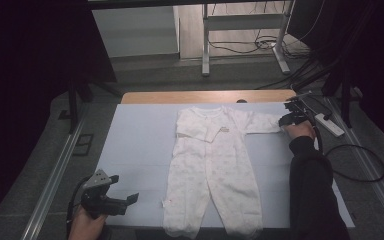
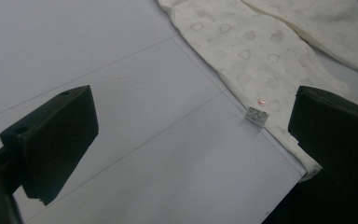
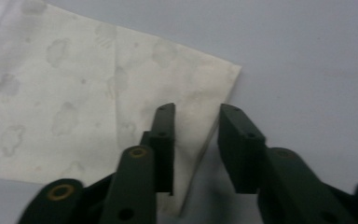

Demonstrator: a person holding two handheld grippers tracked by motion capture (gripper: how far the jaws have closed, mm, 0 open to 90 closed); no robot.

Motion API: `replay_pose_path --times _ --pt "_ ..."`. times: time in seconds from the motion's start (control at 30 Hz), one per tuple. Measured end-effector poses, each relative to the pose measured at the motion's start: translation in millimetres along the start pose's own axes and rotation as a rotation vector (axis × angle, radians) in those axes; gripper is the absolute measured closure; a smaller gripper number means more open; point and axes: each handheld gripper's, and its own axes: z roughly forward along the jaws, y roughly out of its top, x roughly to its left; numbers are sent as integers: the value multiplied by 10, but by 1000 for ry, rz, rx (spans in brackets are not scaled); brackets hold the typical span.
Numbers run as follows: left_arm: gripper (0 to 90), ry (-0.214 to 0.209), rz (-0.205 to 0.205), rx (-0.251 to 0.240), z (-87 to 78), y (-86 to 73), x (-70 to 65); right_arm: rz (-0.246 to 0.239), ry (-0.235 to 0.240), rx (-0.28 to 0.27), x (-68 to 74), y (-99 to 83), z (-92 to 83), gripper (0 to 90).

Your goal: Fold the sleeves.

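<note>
In the high view, a white romper (image 1: 212,165) lay flat and face up on the pale sheet (image 1: 135,145) that covered the tabletop, its collar toward the far edge and its feet toward the near one. One sleeve was folded over the romper's chest; the other stretched straight out to the right. The right gripper (image 1: 286,119) sat at the cuff end of that stretched sleeve, on the person's dark-sleeved arm. The left gripper (image 1: 125,192) was held well to the left of the romper's legs, near the front edge of the sheet, with its fingers apart and nothing between them.

In the left gripper view, the two fingers (image 2: 56,140) stood wide apart above the bare sheet. A romper leg (image 2: 256,60) with a faint heart print ran beyond them, and a small tag (image 2: 256,115) stuck out from the leg's edge on the side toward the gripper.

In the right gripper view, the fingers (image 3: 164,140) were drawn close together with a narrow gap between them, down at the corner of the romper's cuff (image 3: 186,93). The cuff edge lay in that gap; whether the fingers pressed on the cloth could not be told.
</note>
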Motion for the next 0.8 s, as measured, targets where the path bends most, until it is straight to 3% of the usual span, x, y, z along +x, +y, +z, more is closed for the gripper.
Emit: replay_pose_path --times 0.07,0.2,0.3,0.4,0.43,0.5,0.53,0.8 --pt "15 0 2 0 0 -1 -1 27 40 2 -13 -1 1 826" --pt "15 1 3 0 0 -1 -3 32 66 -1 -20 -6 4 861" --pt "17 2 5 1 2 2 -4 -3 47 2 13 1 0 864" --pt "17 1 5 0 5 4 -9 -75 14 -4 71 16 -22 867" --pt "17 1 5 0 5 4 -9 -75 14 -4 71 16 -22 867" --pt "18 1 5 -1 5 3 -9 -90 21 -25 91 30 -64 867" --pt "19 0 5 -1 5 3 -8 -95 51 -41 115 46 -116 868" --pt "20 1 13 0 4 5 -15 -138 82 -92 221 67 -270 869"
